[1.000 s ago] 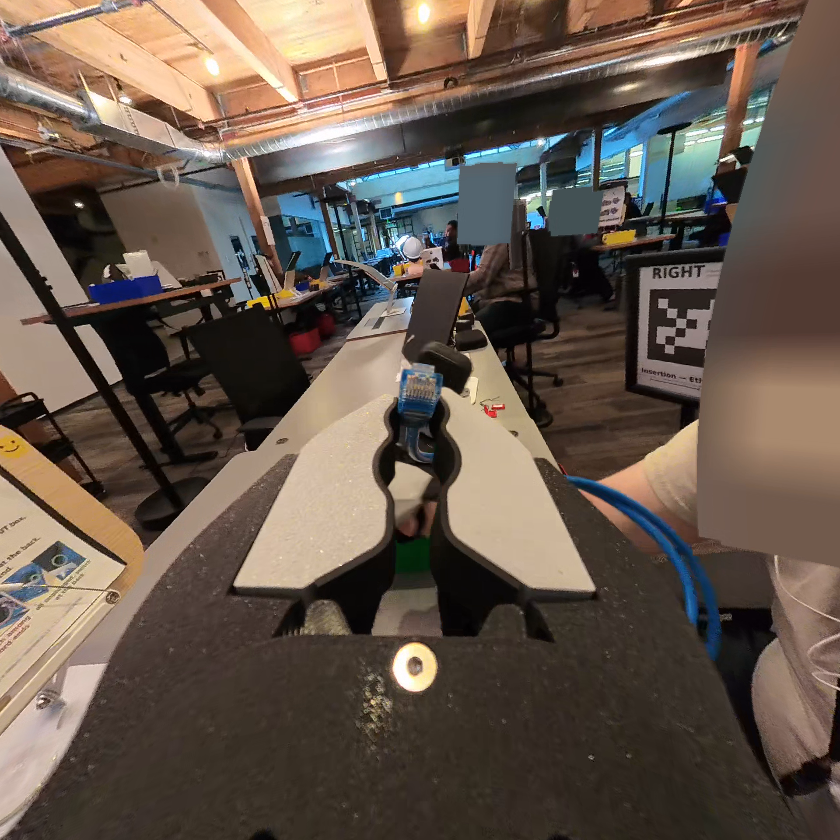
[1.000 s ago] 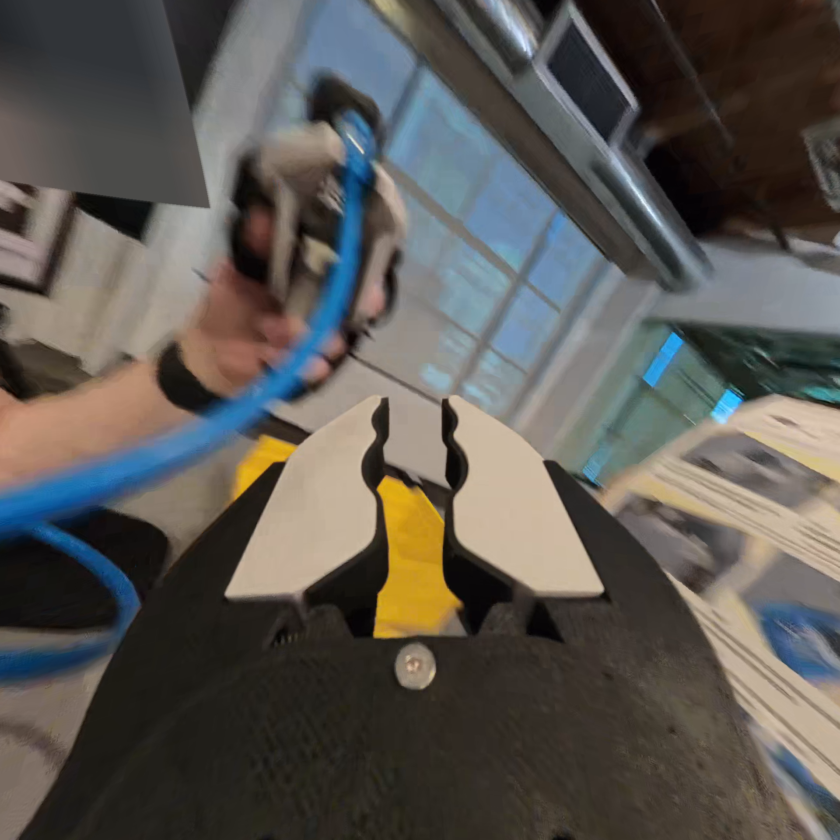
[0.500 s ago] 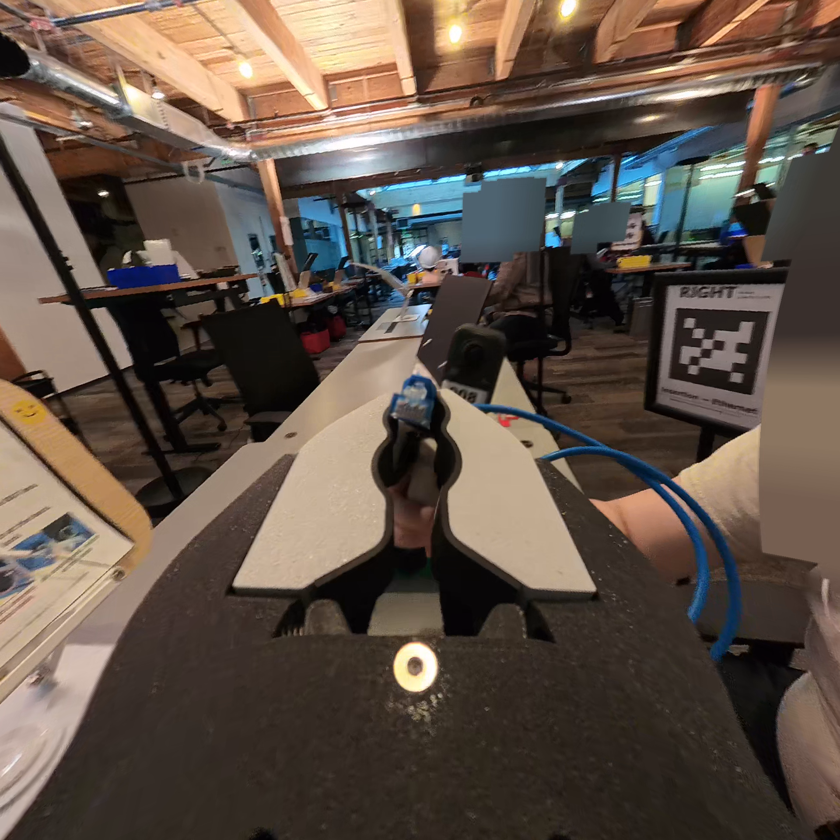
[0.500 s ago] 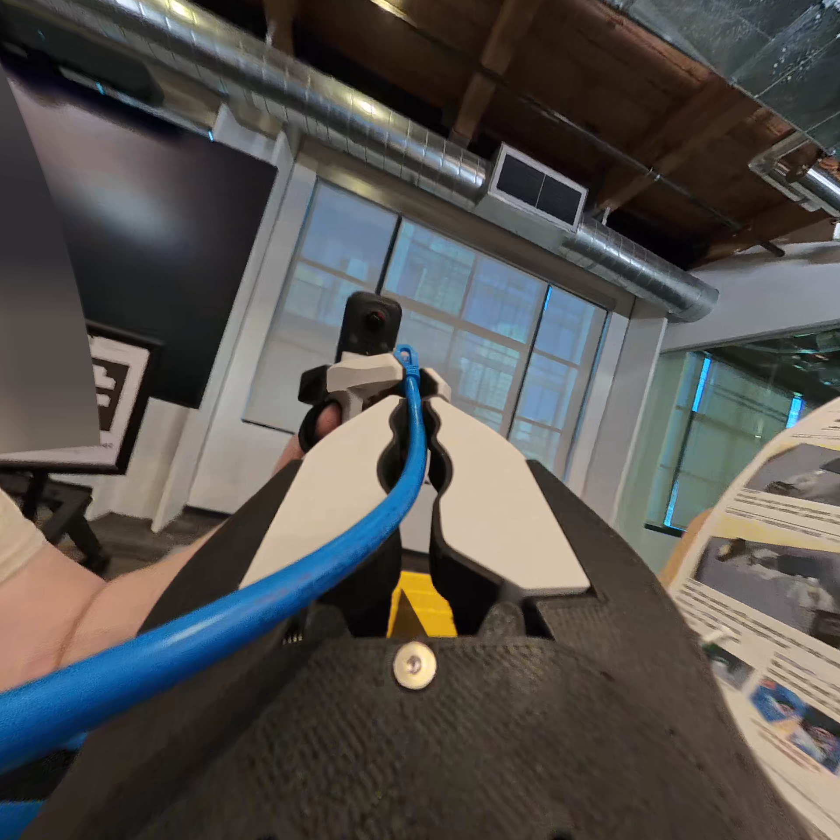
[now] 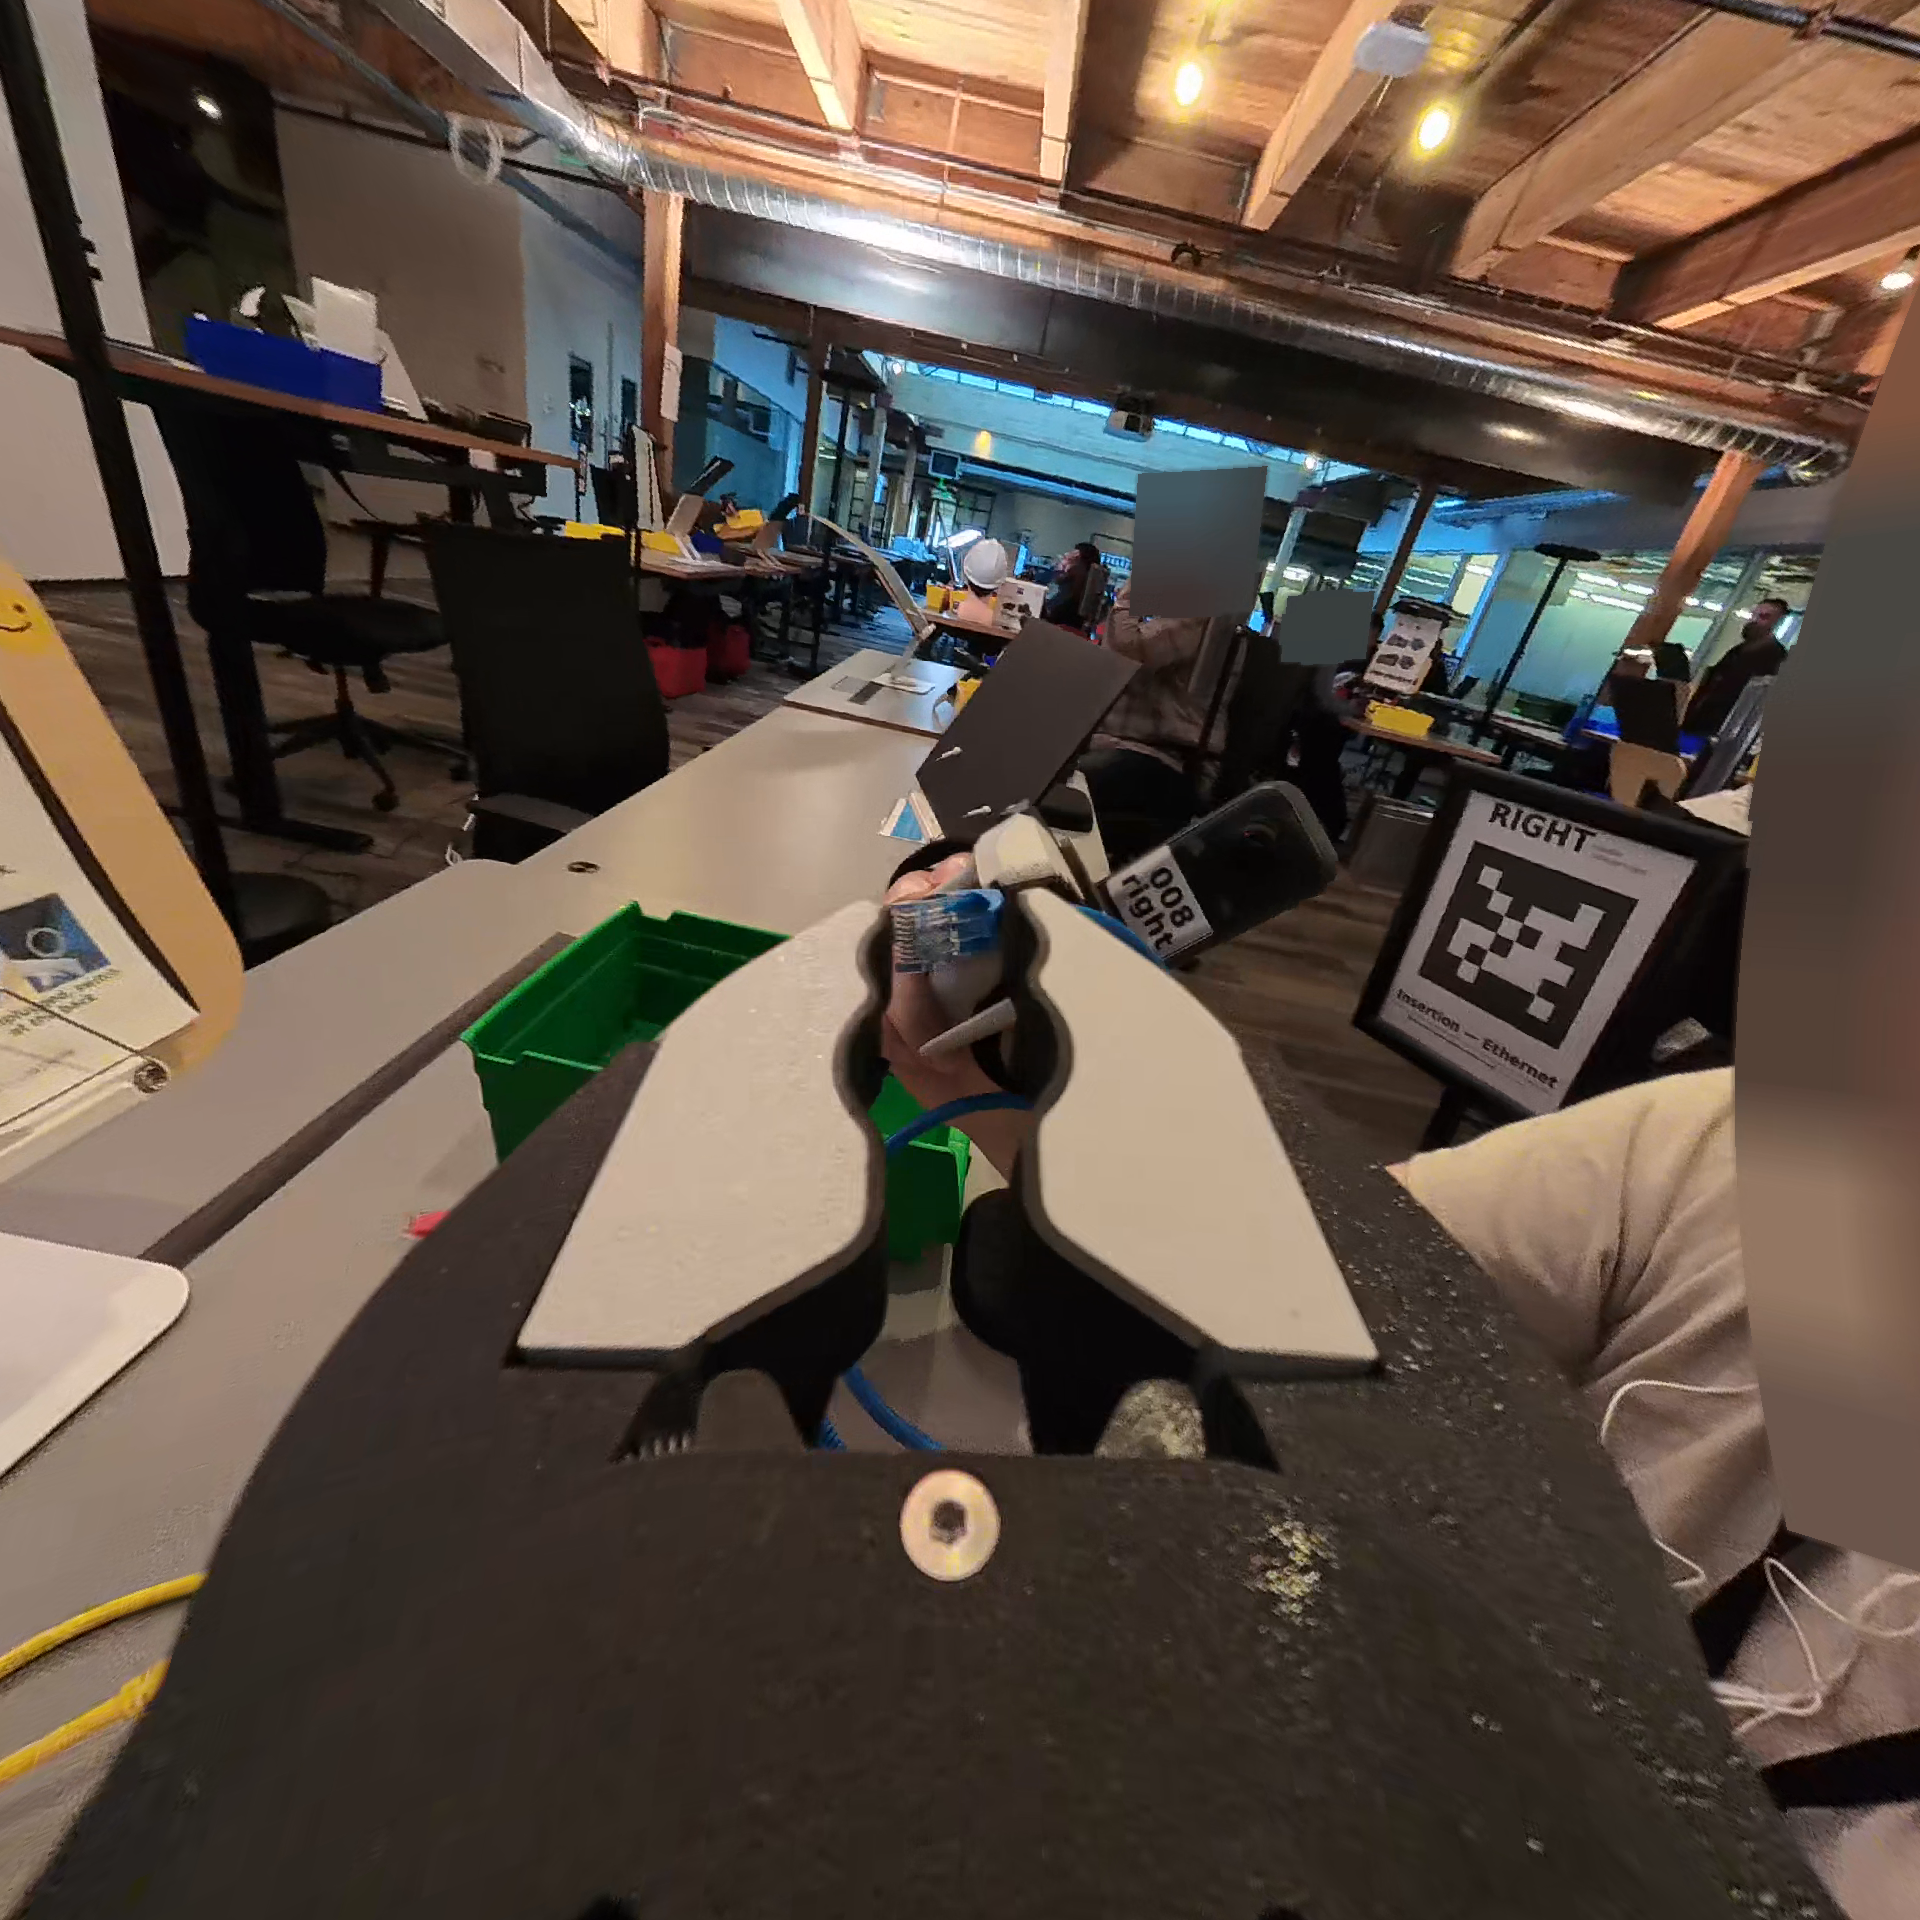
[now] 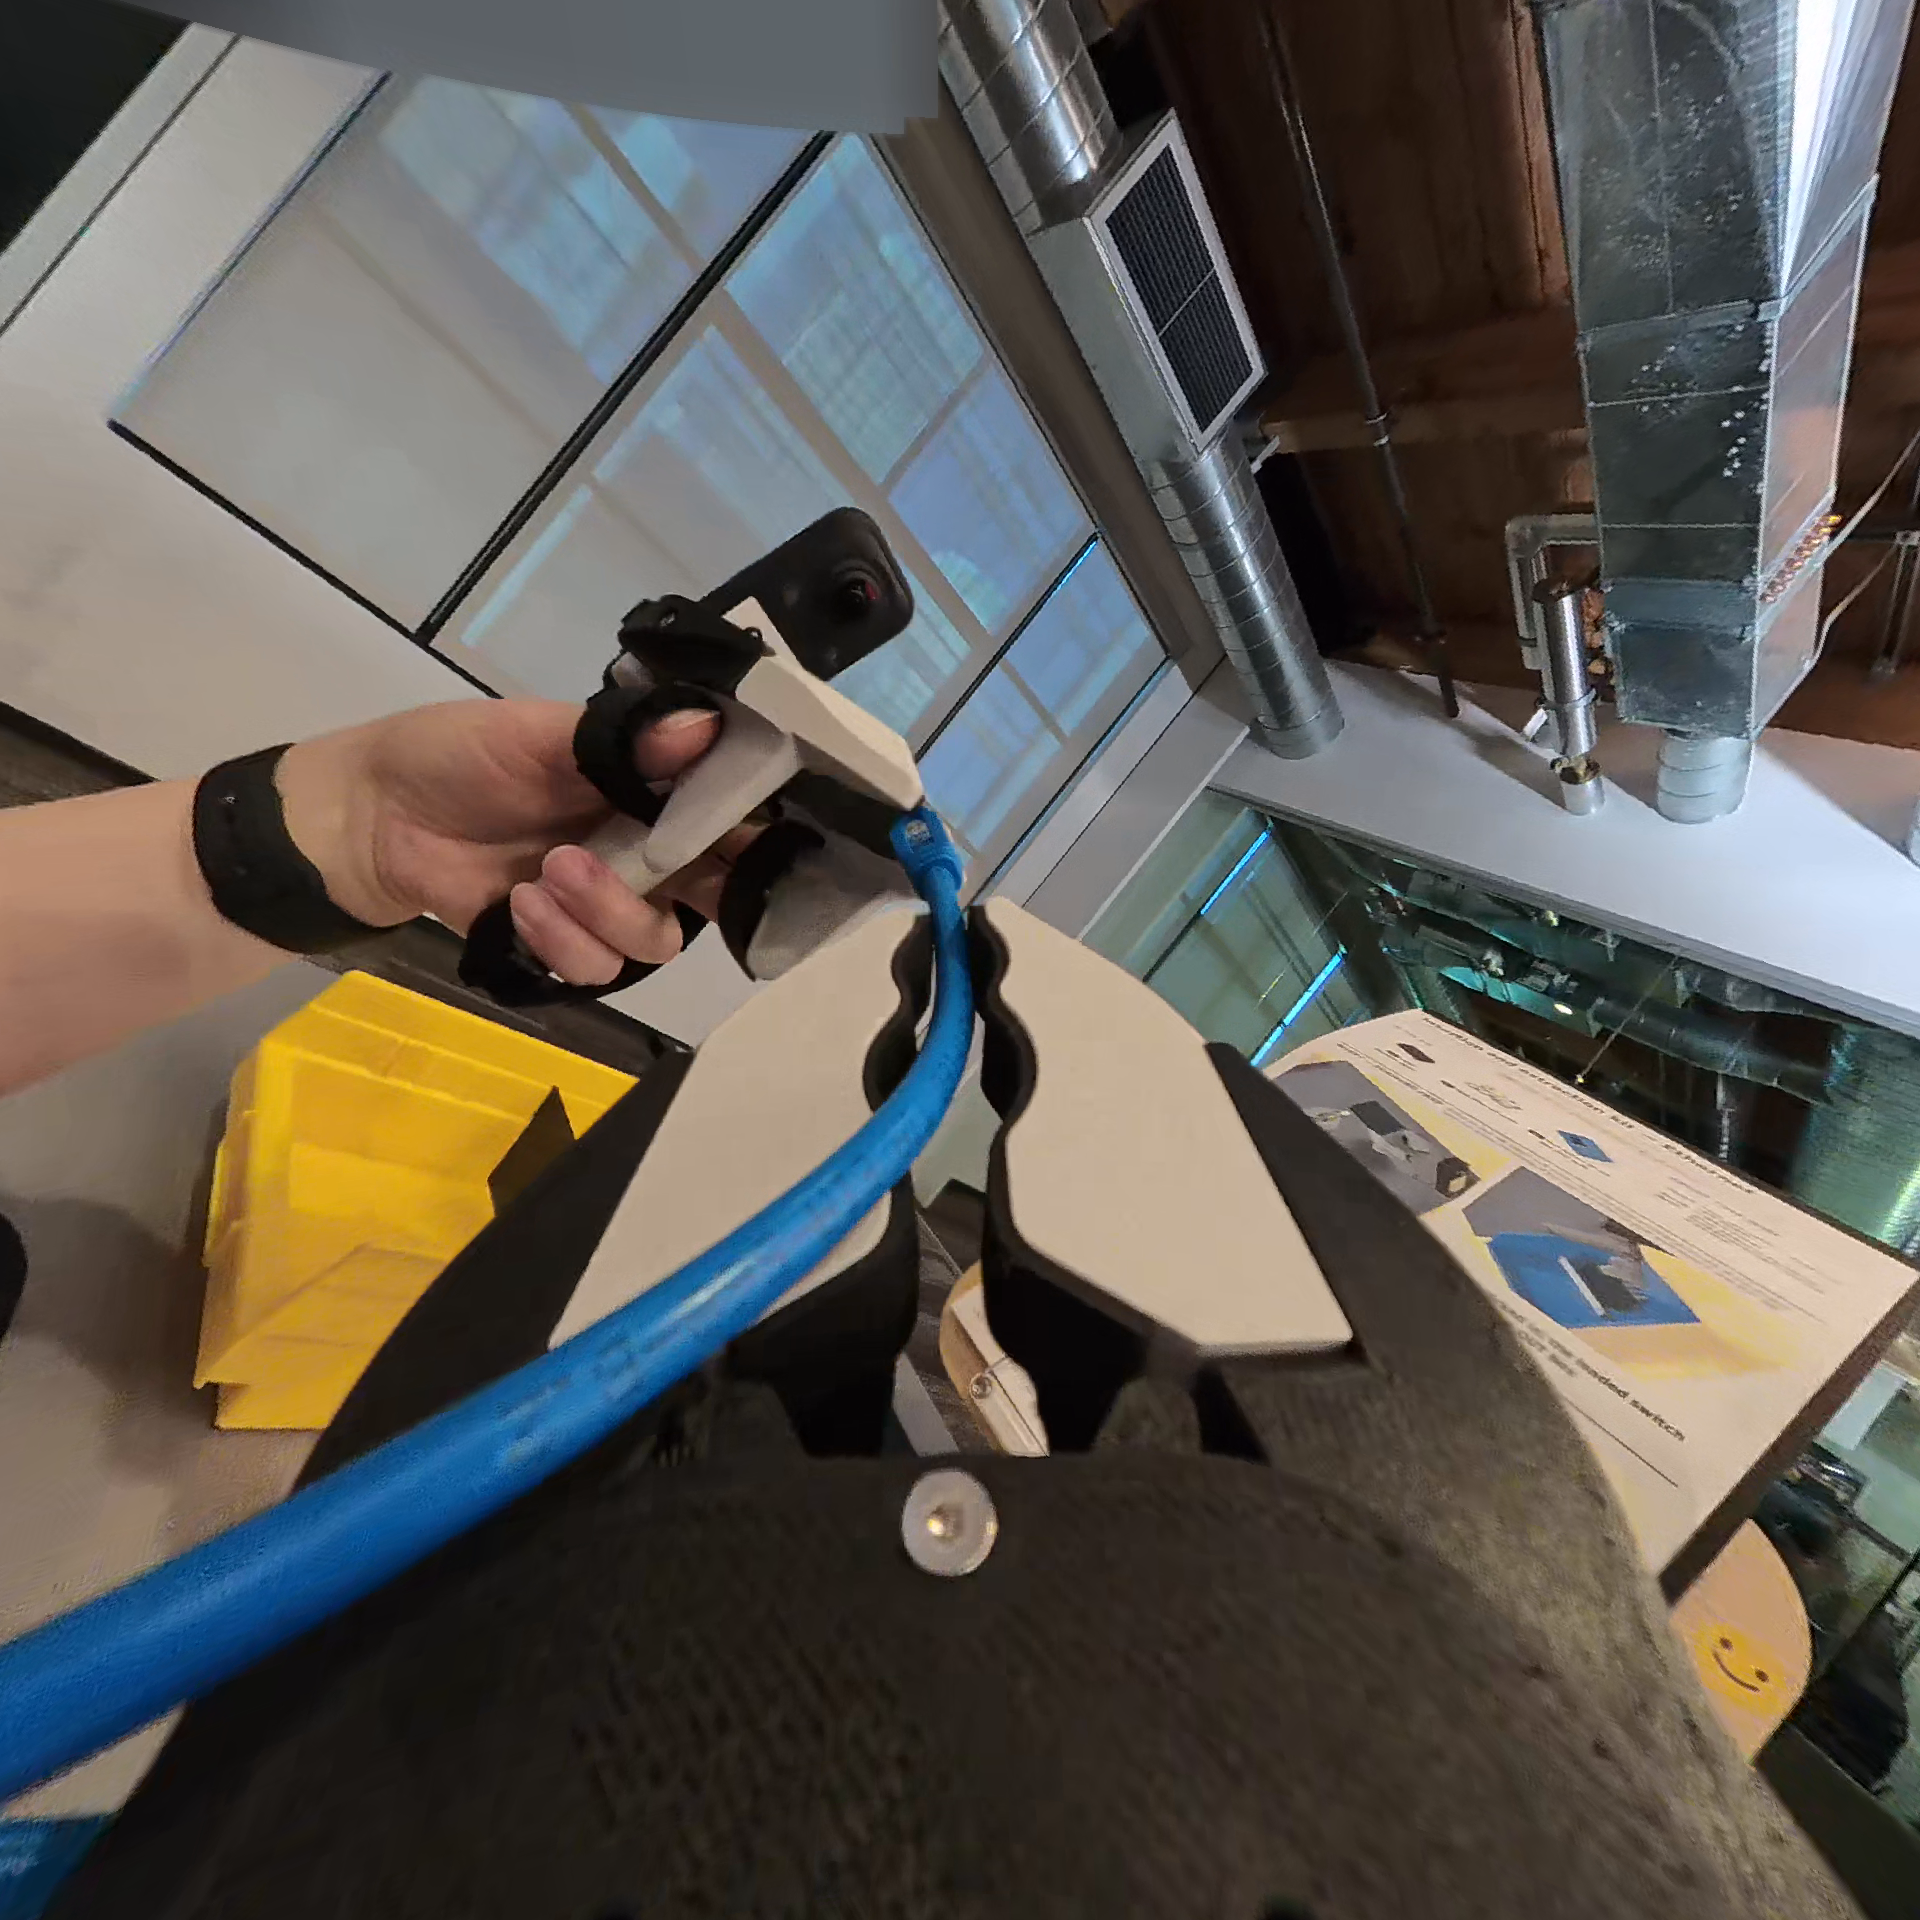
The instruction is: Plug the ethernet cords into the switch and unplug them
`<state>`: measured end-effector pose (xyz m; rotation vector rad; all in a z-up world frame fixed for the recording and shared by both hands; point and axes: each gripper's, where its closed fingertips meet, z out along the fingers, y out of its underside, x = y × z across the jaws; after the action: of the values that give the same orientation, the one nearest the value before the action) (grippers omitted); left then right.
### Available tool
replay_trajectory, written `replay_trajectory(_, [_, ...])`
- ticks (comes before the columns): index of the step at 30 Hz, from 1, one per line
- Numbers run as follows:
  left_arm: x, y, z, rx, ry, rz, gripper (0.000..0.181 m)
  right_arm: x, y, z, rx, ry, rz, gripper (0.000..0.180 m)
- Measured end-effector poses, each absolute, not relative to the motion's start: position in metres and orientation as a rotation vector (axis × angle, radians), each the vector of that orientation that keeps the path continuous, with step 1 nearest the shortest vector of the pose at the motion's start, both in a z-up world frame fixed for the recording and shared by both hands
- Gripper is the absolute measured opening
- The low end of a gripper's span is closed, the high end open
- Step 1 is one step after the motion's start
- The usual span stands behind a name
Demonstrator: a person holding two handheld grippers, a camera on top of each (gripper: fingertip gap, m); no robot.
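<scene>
A blue ethernet cord (image 6: 727,1247) runs from the lower left up to its plug (image 5: 940,930). My left gripper (image 5: 948,925) is shut on the plug at its fingertips, and the plug lies sideways. My right gripper (image 6: 948,914) is shut on the cord just behind the plug. In the right wrist view the left gripper (image 6: 904,800) is held in a hand directly ahead, with the plug (image 6: 920,836) at its tip. The right gripper's camera (image 5: 1216,883) shows just behind the plug. Both grippers are held above the table. No switch is in view.
A green bin (image 5: 623,997) sits on the grey table (image 5: 343,997) under the grippers. A yellow bin (image 6: 343,1174) sits to the left in the right wrist view. Instruction boards (image 6: 1558,1247) (image 5: 62,935), a framed marker sign (image 5: 1527,935) and a yellow cord (image 5: 73,1631) are nearby. There is about 4 cm between the tips of the two grippers.
The right gripper came up to the left one and closed on the blue cord behind the plug. The left gripper tilted down and the plug turned from upright to sideways.
</scene>
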<state>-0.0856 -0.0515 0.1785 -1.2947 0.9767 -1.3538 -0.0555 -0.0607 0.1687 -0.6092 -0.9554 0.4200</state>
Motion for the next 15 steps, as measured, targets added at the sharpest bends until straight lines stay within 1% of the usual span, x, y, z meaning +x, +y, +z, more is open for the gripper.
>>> replay_trajectory(1, [-0.086,-0.052,0.178,-1.292,0.981,-1.353,0.018,-0.056,-0.061,0.168,-0.609,-0.96,0.425,0.008])
replay_trajectory(6, [-0.085,-0.055,0.176,-1.298,1.01,-1.393,0.02,-0.056,-0.063,0.167,-0.591,-0.974,0.444,0.007])
replay_trajectory(11, [-0.082,-0.06,0.173,-1.301,1.038,-1.435,0.017,-0.054,-0.065,0.169,-0.577,-0.959,0.467,0.008])
replay_trajectory(15, [-0.073,-0.061,0.169,-1.339,1.034,-1.471,0.016,-0.056,-0.063,0.166,-0.584,-0.985,0.426,0.013])
